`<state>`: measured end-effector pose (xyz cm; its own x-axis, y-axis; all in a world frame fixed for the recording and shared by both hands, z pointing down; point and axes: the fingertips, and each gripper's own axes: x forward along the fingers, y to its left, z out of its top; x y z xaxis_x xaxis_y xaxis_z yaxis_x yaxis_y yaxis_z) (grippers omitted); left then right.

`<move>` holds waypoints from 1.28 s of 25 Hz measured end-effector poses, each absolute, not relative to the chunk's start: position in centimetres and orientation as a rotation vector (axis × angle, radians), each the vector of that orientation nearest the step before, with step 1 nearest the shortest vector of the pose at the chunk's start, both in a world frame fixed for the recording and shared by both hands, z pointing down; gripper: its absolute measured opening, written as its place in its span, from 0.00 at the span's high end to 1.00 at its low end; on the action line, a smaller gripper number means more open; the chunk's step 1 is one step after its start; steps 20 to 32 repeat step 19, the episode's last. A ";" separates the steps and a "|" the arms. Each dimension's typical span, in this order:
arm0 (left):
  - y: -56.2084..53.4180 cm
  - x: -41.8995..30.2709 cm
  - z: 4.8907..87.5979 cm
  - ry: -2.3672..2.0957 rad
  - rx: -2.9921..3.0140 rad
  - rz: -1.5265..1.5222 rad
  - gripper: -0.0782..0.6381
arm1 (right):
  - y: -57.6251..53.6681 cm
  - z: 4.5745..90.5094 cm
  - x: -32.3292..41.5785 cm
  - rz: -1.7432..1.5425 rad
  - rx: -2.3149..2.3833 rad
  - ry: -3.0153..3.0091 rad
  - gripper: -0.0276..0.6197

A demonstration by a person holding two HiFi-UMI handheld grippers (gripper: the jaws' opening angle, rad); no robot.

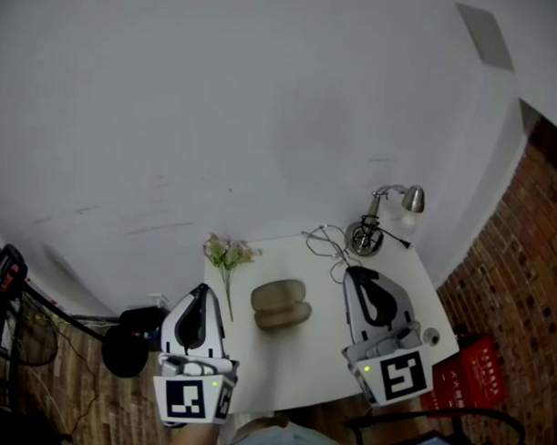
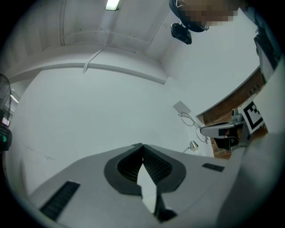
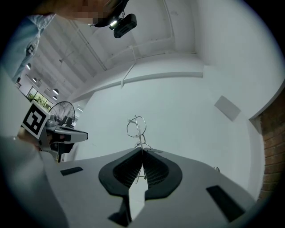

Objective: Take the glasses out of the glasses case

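A beige glasses case point(image 1: 281, 304) lies in the middle of the small white table point(image 1: 301, 364); it looks like two stacked halves. My right gripper point(image 1: 350, 271) is to the right of the case, shut on thin wire-framed glasses point(image 1: 325, 239) that stick out past its tips toward the wall. In the right gripper view the glasses point(image 3: 136, 127) stand up from the closed jaws of the right gripper point(image 3: 142, 151). My left gripper point(image 1: 201, 289) hovers at the table's left edge, left of the case. Its jaws meet with nothing between them, as the left gripper view shows point(image 2: 142, 146).
A sprig of pale flowers point(image 1: 227, 254) lies at the back left of the table. A small metal desk lamp point(image 1: 388, 216) stands at the back right corner. A white wall runs close behind the table. A red crate point(image 1: 478, 375) sits on the floor to the right.
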<state>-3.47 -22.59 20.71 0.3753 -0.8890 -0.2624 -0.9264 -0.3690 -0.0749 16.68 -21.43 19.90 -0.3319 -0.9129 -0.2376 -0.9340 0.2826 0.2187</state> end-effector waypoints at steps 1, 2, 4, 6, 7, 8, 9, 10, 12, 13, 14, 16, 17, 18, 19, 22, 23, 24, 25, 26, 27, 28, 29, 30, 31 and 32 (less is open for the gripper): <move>-22.6 -3.5 20.7 1.626 -2.423 0.264 0.88 | -21.4 19.9 16.7 0.493 -1.777 2.459 0.91; -22.6 -3.6 20.7 1.627 -2.422 0.265 0.88 | -21.4 19.8 16.7 0.495 -1.777 2.457 0.91; -22.6 -3.7 20.8 1.629 -2.421 0.263 0.88 | -21.3 19.8 16.6 0.502 -1.777 2.453 0.91; -22.6 -3.7 20.9 1.632 -2.420 0.263 0.88 | -21.3 19.7 16.6 0.505 -1.776 2.451 0.91; -22.7 -3.8 21.0 1.637 -2.418 0.264 0.88 | -21.3 19.7 16.6 0.503 -1.777 2.450 0.91; -22.7 -3.9 21.0 1.640 -2.417 0.265 0.88 | -21.3 19.7 16.6 0.504 -1.777 2.450 0.91; -22.7 -3.8 21.0 1.637 -2.417 0.269 0.88 | -21.3 19.7 16.6 0.506 -1.777 2.450 0.91; -22.6 -3.7 20.9 1.631 -2.417 0.274 0.88 | -21.3 19.7 16.7 0.509 -1.778 2.449 0.91; -22.7 -3.7 20.8 1.631 -2.418 0.275 0.88 | -21.4 19.8 16.7 0.511 -1.778 2.447 0.91; -22.7 -3.7 20.9 1.634 -2.418 0.272 0.88 | -21.4 19.8 16.7 0.512 -1.779 2.446 0.91; -22.7 -3.7 20.9 1.636 -2.419 0.271 0.88 | -21.4 19.8 16.7 0.513 -1.779 2.445 0.91; -22.7 -3.7 20.9 1.637 -2.418 0.271 0.88 | -21.4 19.8 16.7 0.513 -1.778 2.446 0.91; -22.7 -3.7 20.9 1.638 -2.416 0.270 0.88 | -21.4 19.8 16.7 0.513 -1.777 2.447 0.91; -22.8 -3.7 21.0 1.642 -2.414 0.268 0.88 | -21.5 19.8 16.6 0.513 -1.775 2.448 0.91; -22.8 -3.8 21.0 1.646 -2.412 0.265 0.88 | -21.5 19.9 16.6 0.513 -1.773 2.449 0.91; -22.8 -3.8 21.0 1.646 -2.412 0.265 0.88 | -21.5 19.9 16.6 0.513 -1.773 2.449 0.91; -22.8 -3.8 21.0 1.646 -2.412 0.265 0.88 | -21.5 19.9 16.6 0.513 -1.773 2.449 0.91; -22.8 -3.8 21.0 1.646 -2.412 0.265 0.88 | -21.5 19.9 16.6 0.513 -1.773 2.449 0.91; -22.8 -3.8 21.0 1.646 -2.412 0.265 0.88 | -21.5 19.9 16.6 0.513 -1.773 2.449 0.91; -22.8 -3.8 21.0 1.646 -2.412 0.265 0.88 | -21.5 19.9 16.6 0.513 -1.773 2.449 0.91; -22.8 -3.8 21.0 1.646 -2.412 0.265 0.88 | -21.5 19.9 16.6 0.513 -1.773 2.449 0.91; -22.8 -3.8 21.0 1.646 -2.412 0.265 0.88 | -21.5 19.9 16.6 0.513 -1.773 2.449 0.91; -22.8 -3.8 21.0 1.646 -2.412 0.265 0.88 | -21.5 19.9 16.6 0.513 -1.773 2.449 0.91; -22.8 -3.8 21.0 1.646 -2.412 0.265 0.88 | -21.5 19.9 16.6 0.513 -1.773 2.449 0.91; -22.8 -3.8 21.0 1.646 -2.412 0.265 0.88 | -21.5 19.9 16.6 0.513 -1.773 2.449 0.91; -22.8 -3.8 21.0 1.646 -2.412 0.265 0.88 | -21.5 19.9 16.6 0.513 -1.773 2.449 0.91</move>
